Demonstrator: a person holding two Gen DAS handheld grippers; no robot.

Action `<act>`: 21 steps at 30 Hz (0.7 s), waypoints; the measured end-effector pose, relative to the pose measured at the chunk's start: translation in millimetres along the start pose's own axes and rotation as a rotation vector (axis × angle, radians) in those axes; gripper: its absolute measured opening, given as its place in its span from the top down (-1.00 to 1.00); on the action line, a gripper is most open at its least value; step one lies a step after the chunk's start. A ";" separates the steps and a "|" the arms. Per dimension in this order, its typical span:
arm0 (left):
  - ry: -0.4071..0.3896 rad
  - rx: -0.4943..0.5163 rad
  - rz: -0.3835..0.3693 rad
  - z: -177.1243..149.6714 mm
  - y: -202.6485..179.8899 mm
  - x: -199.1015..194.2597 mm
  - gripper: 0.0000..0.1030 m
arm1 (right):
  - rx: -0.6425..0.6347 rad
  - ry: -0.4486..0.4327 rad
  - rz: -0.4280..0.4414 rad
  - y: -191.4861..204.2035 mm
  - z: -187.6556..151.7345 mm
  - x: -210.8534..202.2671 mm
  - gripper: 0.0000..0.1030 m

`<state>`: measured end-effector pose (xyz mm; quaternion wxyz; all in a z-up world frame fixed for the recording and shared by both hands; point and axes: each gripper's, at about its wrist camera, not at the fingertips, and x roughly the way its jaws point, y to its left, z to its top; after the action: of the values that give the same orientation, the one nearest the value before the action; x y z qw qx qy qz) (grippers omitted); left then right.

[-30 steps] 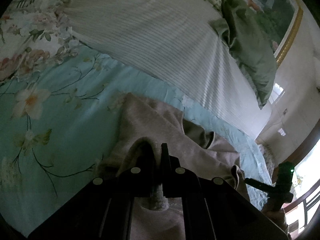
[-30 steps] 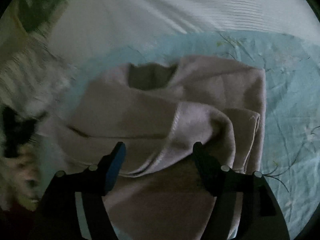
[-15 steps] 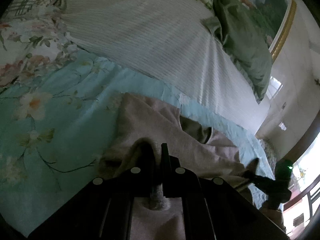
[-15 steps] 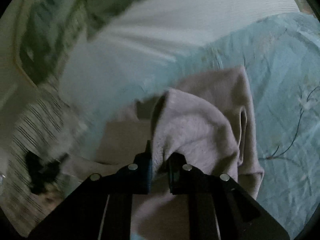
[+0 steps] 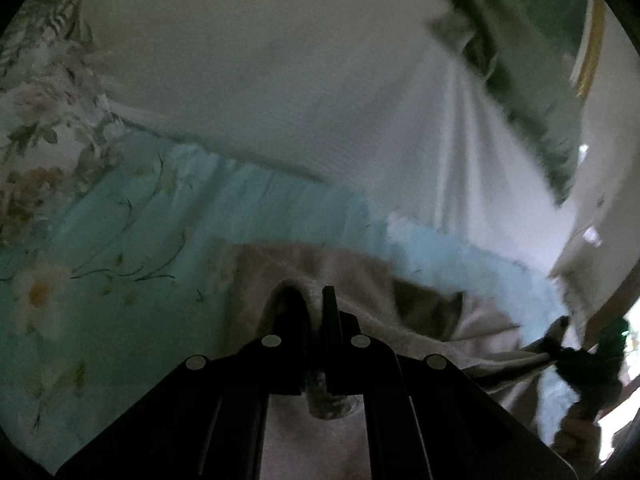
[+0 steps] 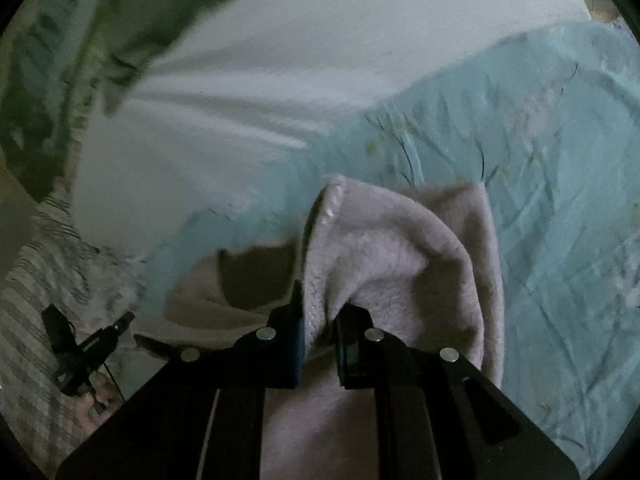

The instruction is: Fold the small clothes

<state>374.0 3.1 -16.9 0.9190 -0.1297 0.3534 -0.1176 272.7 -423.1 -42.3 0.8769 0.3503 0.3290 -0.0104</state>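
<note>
Garment (image 6: 404, 248) pinched by left gripper (image 5: 314, 308) and right gripper (image 6: 318, 320), over floral sheet (image 6: 560, 160)

The near part of the garment (image 5: 360, 280) runs under the left tool (image 5: 314, 308) and off the bottom edge. In the right wrist view the cloth pinched in the right tool (image 6: 320, 320) hides its own far side. The green pillow (image 5: 520, 92) and picture frame (image 5: 592, 40) are smeared by blur. The bed sheet (image 6: 540, 180) is cut off by the round lens edge.
</note>
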 end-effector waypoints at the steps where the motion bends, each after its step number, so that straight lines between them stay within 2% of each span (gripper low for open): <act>1: 0.018 0.006 0.021 -1.5 1.6 13.2 0.92 | 0.011 0.014 -0.011 -3.6 -0.7 8.4 0.62; 2: 0.041 0.005 0.034 -3.0 3.9 26.3 0.92 | 0.020 0.030 -0.025 -7.7 -1.1 16.4 0.44; 3: 0.060 0.003 0.041 -4.5 5.6 36.1 0.92 | 0.029 0.036 -0.028 -10.6 -1.7 19.8 0.13; 5: 0.094 0.006 0.078 -8.1 8.8 53.3 0.89 | 0.050 0.021 -0.014 -16.5 -3.0 18.9 -0.03; 7: 0.121 0.004 0.094 -12.8 13.1 60.2 0.87 | 0.060 -0.021 0.002 -20.1 -4.7 5.8 -0.03; 9: 0.114 -0.021 0.070 -17.3 17.8 49.0 0.64 | 0.063 -0.072 0.013 -20.5 -7.7 -12.2 -0.03; 11: 0.093 -0.036 0.054 -21.7 18.7 34.1 0.23 | 0.048 -0.095 0.041 -18.3 -13.2 -29.4 -0.03; 12: 0.074 -0.038 0.038 -28.0 16.4 20.1 0.16 | 0.026 -0.087 0.056 -14.7 -18.0 -34.7 -0.03; 16: 0.090 0.008 -0.059 -57.4 -4.5 -10.3 0.13 | -0.069 0.031 0.077 2.6 -38.7 -29.3 -0.03; 19: 0.191 0.078 -0.138 -83.5 -30.9 -4.4 0.13 | -0.143 0.137 0.037 13.1 -48.0 -6.3 -0.03; 20: 0.227 0.105 -0.138 -89.7 -39.5 2.4 0.13 | -0.156 0.159 0.001 13.6 -46.3 2.9 -0.03; 21: 0.259 0.144 -0.106 -93.0 -47.8 12.9 0.13 | -0.156 0.162 -0.024 11.9 -42.9 8.3 -0.03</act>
<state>314.1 -60.1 -76.1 0.8651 -0.0655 0.4521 -0.2069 257.7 -385.6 -63.0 0.8719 0.2765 0.4029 0.0331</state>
